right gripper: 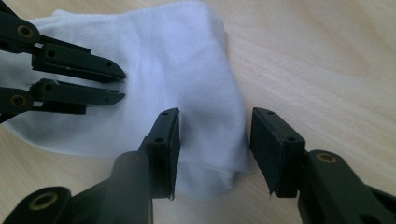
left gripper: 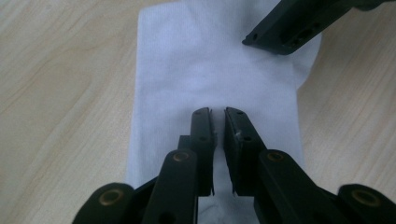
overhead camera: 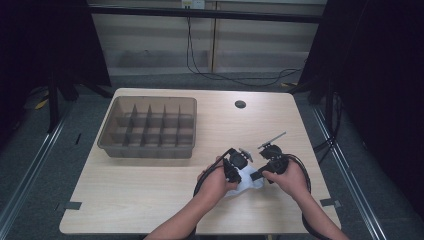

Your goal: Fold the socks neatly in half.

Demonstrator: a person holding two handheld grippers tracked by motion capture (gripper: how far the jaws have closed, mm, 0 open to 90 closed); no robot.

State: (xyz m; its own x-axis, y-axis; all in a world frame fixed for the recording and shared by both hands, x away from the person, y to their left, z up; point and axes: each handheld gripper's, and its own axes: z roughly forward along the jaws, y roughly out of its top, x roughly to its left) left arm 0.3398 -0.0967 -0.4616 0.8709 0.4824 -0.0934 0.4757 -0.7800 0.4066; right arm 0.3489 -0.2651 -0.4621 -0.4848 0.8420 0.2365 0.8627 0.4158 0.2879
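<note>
A white cloth (overhead camera: pixel 246 181) (left gripper: pixel 210 60) (right gripper: pixel 168 60) lies folded on the wooden table (overhead camera: pixel 150 180), near its front right. My left gripper (left gripper: pixel 219 113) (overhead camera: pixel 239 172) rests on the cloth with its jaws almost together, and a thin ridge of cloth shows in the narrow gap. It also comes in from the left of the right gripper view as the left gripper (right gripper: pixel 119 86). My right gripper (right gripper: pixel 215 116) (overhead camera: pixel 260 175) stands open astride the cloth's edge, one jaw over the cloth and one over bare wood. One of its fingers (left gripper: pixel 289 23) reaches in at the upper right of the left gripper view.
A brown translucent tray (overhead camera: pixel 150 151) with several empty compartments stands at the table's back left. A round cable hole (overhead camera: pixel 240 104) sits near the far edge. Tape marks (overhead camera: pixel 72 205) lie at the front corners, and the right table edge is close to my right hand.
</note>
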